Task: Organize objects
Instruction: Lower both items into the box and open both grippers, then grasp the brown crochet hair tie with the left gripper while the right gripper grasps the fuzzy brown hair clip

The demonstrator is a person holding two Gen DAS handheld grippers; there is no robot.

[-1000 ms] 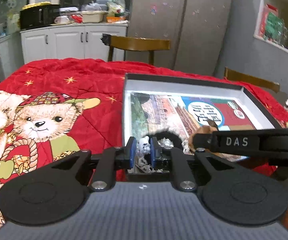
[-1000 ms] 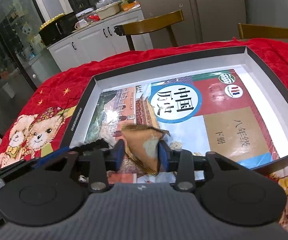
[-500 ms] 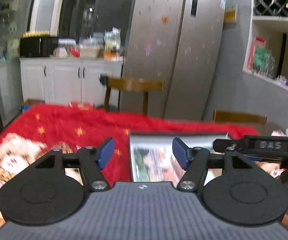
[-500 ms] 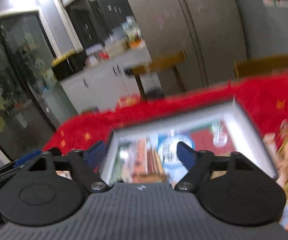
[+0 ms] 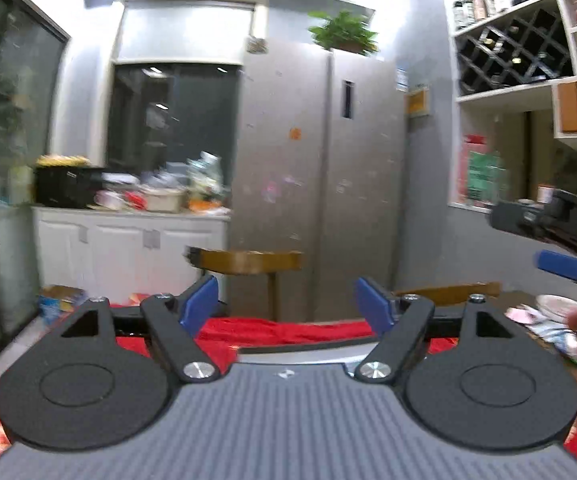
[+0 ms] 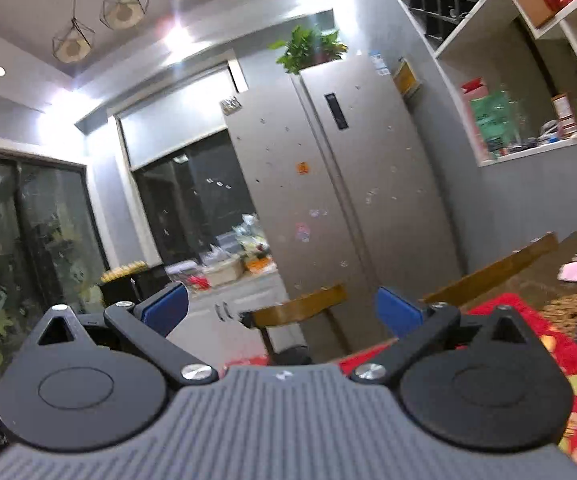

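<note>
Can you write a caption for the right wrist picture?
Right gripper, empty and opening, faces the fridge above a red blanket.

A red cloth point(image 5: 288, 330) with a printed pattern covers the table point(image 6: 552, 344). On it lies a box, only its dark far rim point(image 5: 296, 348) showing. Blurred papers point(image 5: 548, 324) lie at the table's right end.

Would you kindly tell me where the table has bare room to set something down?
Bare red cloth lies between the box rim and the wooden chair, and again beside the woven mat. The right end is crowded with papers and a dish.
</note>
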